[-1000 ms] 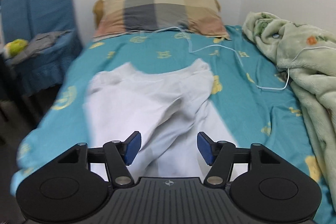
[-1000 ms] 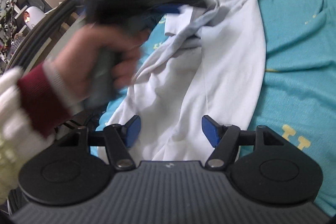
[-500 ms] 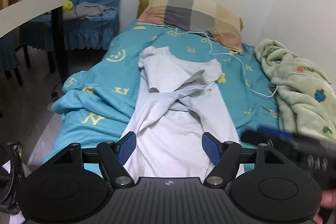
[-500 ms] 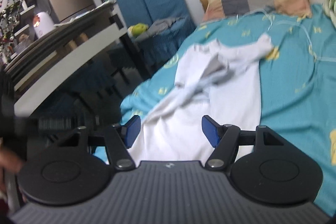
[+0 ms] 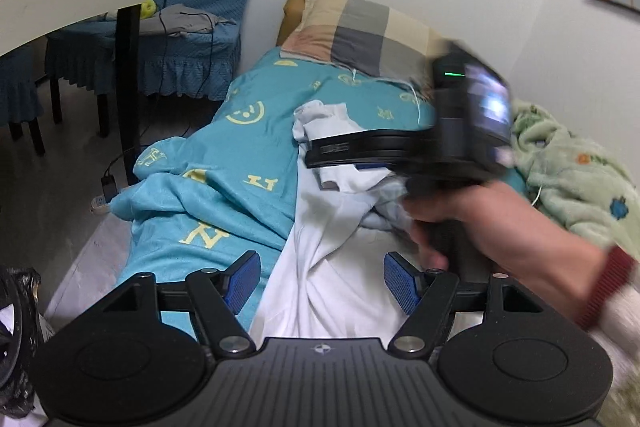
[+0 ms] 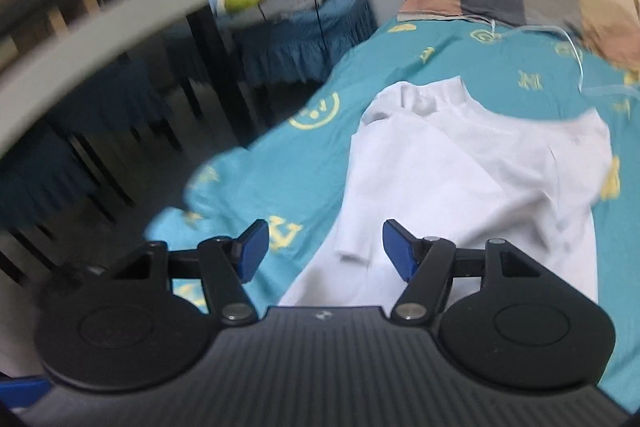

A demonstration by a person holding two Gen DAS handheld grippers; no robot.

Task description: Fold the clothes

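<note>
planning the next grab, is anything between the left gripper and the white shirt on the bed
Partly. The hand holding the black right gripper crosses over the upper part of the crumpled white cotton shirt. The shirt's near hem, just beyond the open left gripper, has nothing visible over it.

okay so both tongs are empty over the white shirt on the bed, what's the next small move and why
Probably lower the left tongs onto the white shirt near its hem. Both tongs are empty, and the shirt lies rumpled on the teal sheet.
</note>
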